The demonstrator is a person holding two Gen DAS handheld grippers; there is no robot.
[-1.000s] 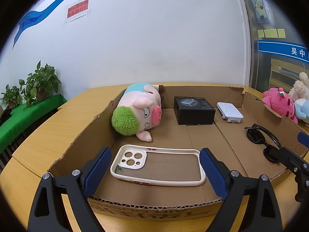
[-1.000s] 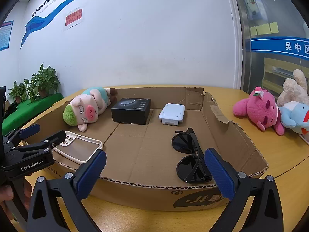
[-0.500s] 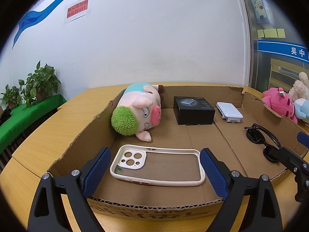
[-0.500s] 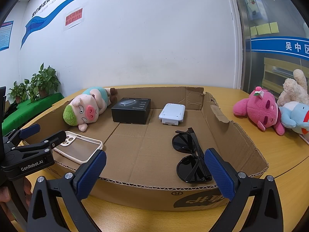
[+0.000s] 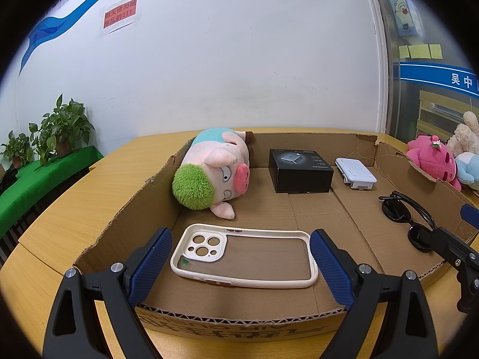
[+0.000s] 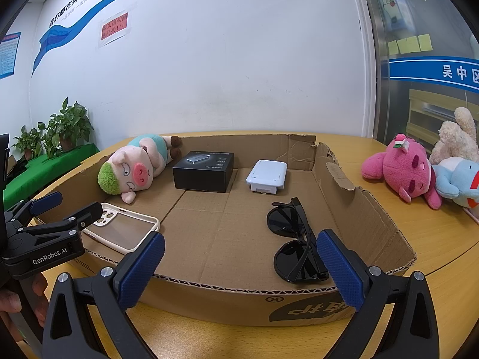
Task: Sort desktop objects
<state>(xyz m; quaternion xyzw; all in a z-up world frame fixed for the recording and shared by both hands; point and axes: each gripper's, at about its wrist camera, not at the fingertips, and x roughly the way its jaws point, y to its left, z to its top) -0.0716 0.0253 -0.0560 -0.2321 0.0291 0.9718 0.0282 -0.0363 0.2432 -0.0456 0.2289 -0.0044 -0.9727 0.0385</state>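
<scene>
Cardboard tray (image 6: 368,209) on wooden tabletop (image 6: 434,239). Contents: phone case (image 5: 244,255), front left corner, flat; plush pig (image 5: 214,169), back left, on its side against the wall; black box (image 5: 299,170), back centre; white device (image 5: 354,173), just beside the box; sunglasses (image 6: 295,243), front right, folded. Left tool (image 5: 241,266): spread wide, empty, above the tray's front edge, framing the phone case. Right tool (image 6: 239,267): spread wide, empty, near the sunglasses. Outside the tray, right: pink, beige and blue plush toys (image 6: 401,169).

White wall (image 5: 224,59), potted plants (image 5: 60,128), wooden table (image 5: 74,203).
</scene>
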